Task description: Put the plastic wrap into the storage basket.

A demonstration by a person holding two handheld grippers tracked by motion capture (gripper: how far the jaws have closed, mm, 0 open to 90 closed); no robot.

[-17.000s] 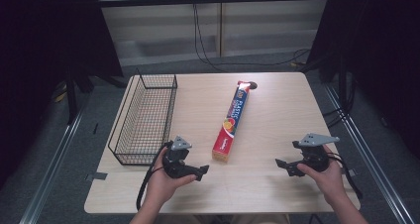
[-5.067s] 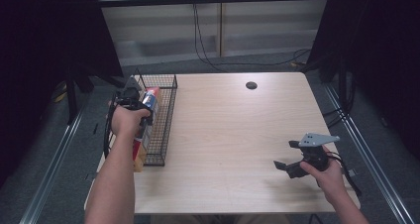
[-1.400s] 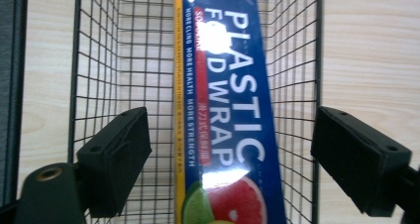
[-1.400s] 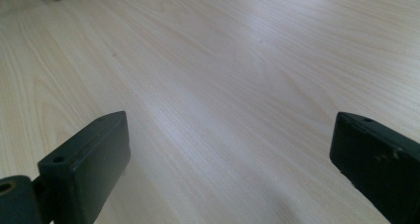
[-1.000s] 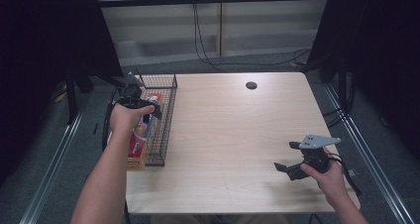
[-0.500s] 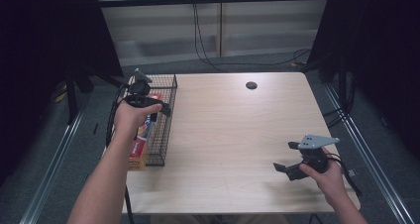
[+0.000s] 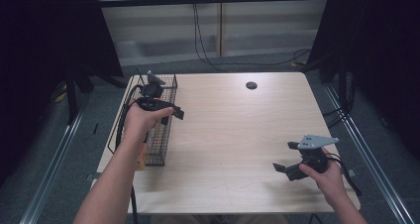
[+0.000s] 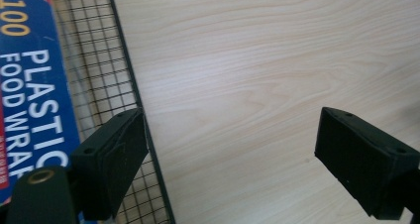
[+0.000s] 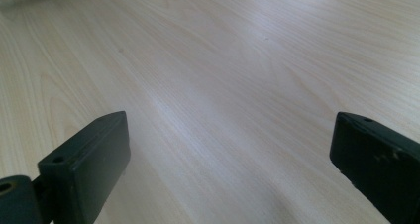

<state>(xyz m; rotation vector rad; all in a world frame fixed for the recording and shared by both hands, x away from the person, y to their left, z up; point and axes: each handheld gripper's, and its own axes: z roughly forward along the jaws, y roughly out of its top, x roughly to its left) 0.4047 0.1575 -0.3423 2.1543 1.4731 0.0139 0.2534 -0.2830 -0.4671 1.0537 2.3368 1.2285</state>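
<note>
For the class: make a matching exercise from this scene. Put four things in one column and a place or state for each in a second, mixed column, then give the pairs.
Things:
1. plastic wrap box
2. left tongs
3. right tongs
4. wire basket

Places or states:
A. at the table's left edge
B. open, low over the table's near right part
C. inside the basket
D. open, over the basket's rim

Pairs: 1-C, 2-D, 3-B, 4-A
</note>
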